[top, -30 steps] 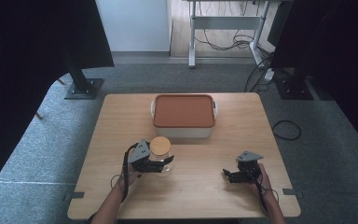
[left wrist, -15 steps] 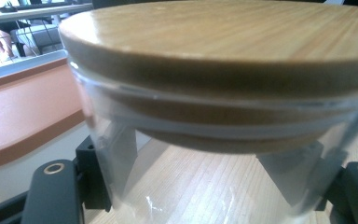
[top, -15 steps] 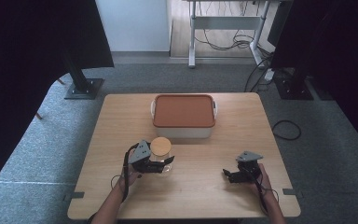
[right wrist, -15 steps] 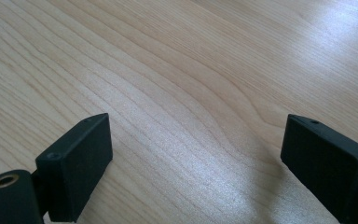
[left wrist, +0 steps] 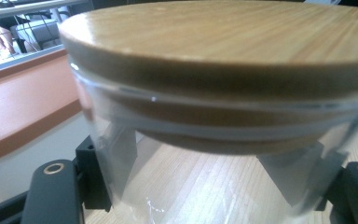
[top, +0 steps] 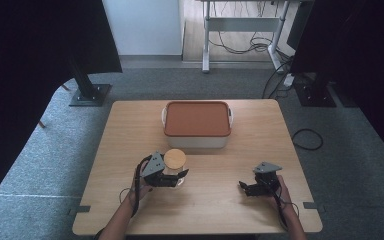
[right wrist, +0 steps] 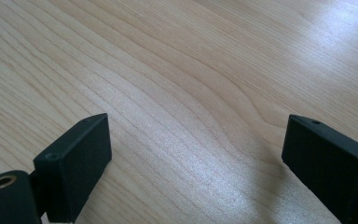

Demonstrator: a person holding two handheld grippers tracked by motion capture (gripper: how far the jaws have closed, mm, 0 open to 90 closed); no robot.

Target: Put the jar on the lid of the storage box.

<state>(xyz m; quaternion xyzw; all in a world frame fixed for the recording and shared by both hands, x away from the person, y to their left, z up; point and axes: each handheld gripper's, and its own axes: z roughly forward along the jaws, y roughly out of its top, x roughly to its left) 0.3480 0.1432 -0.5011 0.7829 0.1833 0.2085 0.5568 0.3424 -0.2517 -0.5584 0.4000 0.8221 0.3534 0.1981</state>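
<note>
High view – worktop: Your light wooden worktop (top: 130, 130) stands on grey carpet, with your forearms entering from the near edge.
High view – jar: The clear glass jar (top: 174, 167) with a round wooden lid (top: 175, 159) stands upright on the worktop, left of centre and towards your side.
High view – left gripper: Your left gripper (top: 172, 177) reaches in from the jar's near-left side, and its fingers sit on either side of the jar body below the lid.
High view – container: A white container (top: 196, 141) with an orange-brown lid (top: 196, 118) sits at mid-table behind the jar, near it but not touching.
High view – right gripper: Your right gripper (top: 247, 189) rests low at the near right of the worktop, well apart from the jar, pointing left.
Left gripper view – jar: The glass wall (left wrist: 205, 186) stands close in front of the camera, with the wooden lid (left wrist: 223, 32) seated on the rim.
Left gripper view – fingers: Your fingers (left wrist: 116, 158) are clenched on the jar; the pale pads press against the glass on both sides.
Left gripper view – background: The orange-brown lid (left wrist: 23, 100) of the container lies at the left, behind the jar.
Right gripper view – fingers: Your fingers (right wrist: 79, 163) are released, standing wide apart with nothing between them.
Right gripper view – surface: Bare wood grain of the worktop (right wrist: 191, 70) lies just below.
</note>
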